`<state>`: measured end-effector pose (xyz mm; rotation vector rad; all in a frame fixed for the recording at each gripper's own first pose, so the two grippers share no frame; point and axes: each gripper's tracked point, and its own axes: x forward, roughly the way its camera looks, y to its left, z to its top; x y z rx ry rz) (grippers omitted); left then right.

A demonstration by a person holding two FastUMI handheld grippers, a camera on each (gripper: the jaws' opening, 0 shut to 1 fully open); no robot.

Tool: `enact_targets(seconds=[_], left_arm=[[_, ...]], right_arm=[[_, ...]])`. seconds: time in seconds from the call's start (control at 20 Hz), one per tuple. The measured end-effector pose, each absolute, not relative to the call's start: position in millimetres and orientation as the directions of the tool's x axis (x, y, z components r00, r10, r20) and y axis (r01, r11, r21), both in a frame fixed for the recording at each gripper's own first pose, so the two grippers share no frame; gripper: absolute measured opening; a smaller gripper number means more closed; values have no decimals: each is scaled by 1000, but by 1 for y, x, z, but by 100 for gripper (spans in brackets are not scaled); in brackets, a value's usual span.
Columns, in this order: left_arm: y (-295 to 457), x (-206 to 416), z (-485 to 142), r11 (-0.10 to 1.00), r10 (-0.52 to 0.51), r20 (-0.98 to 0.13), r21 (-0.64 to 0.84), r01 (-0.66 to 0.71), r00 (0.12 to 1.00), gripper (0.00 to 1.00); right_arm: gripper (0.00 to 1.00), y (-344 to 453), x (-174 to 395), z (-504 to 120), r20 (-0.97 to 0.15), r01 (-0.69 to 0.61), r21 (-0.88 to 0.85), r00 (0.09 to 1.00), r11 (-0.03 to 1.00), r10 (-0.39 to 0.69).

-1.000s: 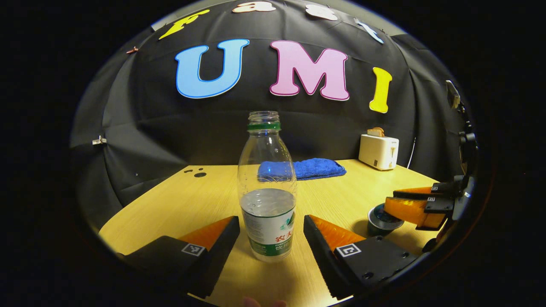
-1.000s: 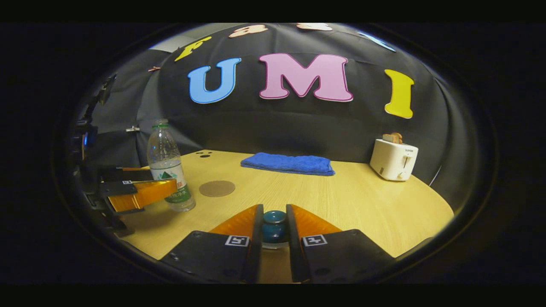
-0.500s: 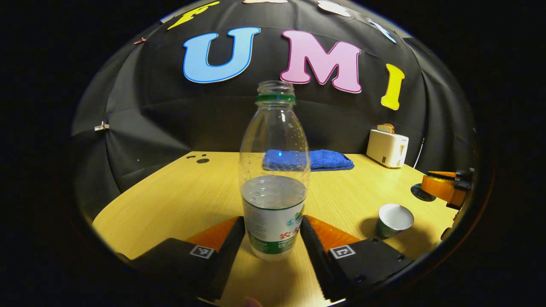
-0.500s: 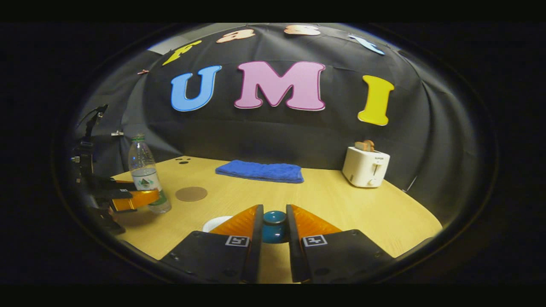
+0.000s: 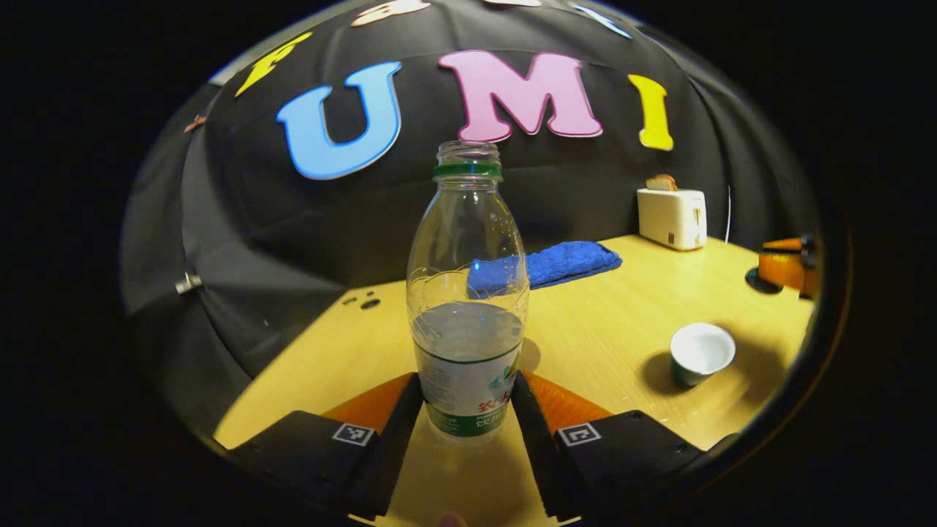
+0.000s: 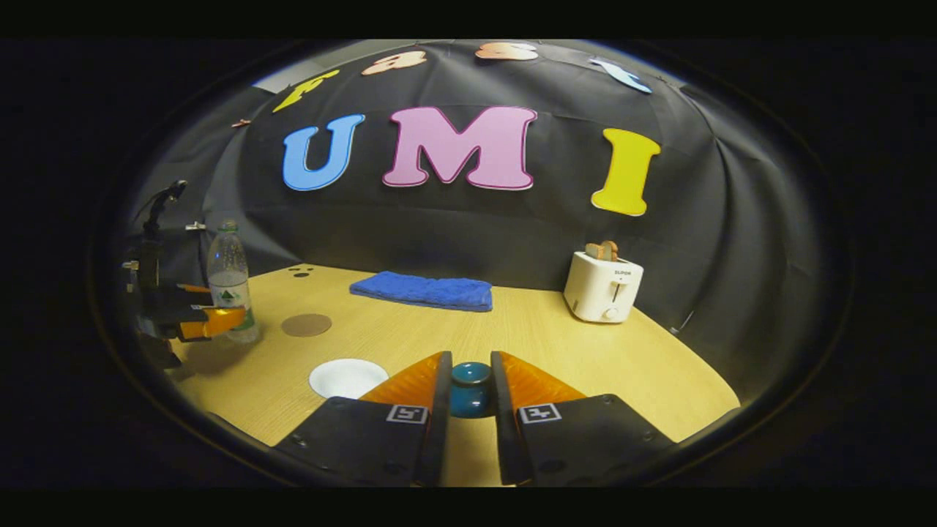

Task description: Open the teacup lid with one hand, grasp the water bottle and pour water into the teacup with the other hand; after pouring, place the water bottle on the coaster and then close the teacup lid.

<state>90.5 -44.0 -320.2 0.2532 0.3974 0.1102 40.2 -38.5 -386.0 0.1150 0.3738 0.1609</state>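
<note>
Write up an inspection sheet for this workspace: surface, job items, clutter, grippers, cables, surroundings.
Surface: light wooden table, small dark holes at its far left corner.
Water bottle: uncapped, part full, upright between the left gripper's jaws.
Teacup: open, standing on the table, inside looks white.
Lid: off the cup, knob clamped in the right gripper's jaws.
Coaster: round, brown, bare, beside the bottle.
Clutter: folded blue towel at the back; white toaster with bread in it.
Left gripper: shut on the bottle's lower body.
Right gripper: shut on the lid.
Cables: a thin cord behind the toaster.
Surroundings: black cloth wall.
</note>
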Motion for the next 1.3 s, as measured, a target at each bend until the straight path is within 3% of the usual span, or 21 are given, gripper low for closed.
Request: enact_targets(seconds=[0.35, 0.5, 0.8, 0.85, 0.9, 1.3], left_arm=[[-47, 76, -325, 789, 290, -400, 614, 19, 869, 76], [-67, 78, -333, 684, 295, -393, 723, 94, 871, 75], [-92, 82, -335, 486, 311, -385, 850, 202, 869, 75], [-92, 83, -336, 456, 317, -383, 864, 215, 868, 75], [-93, 84, -336, 428, 322, -381, 875, 226, 867, 74], [-98, 89, -317, 197, 317, -317, 944, 264, 894, 74]], right_arm=[[30, -70, 37, -391, -335, -146, 167, 922, 975, 195], [30, -80, 34, -399, -336, -148, 166, 921, 975, 197], [30, -99, 31, -408, -339, -150, 168, 919, 974, 200], [26, -102, 31, -409, -338, -151, 166, 920, 975, 200], [30, -104, 32, -410, -338, -150, 166, 920, 975, 199], [30, -114, 33, -411, -334, -153, 164, 921, 974, 201]])
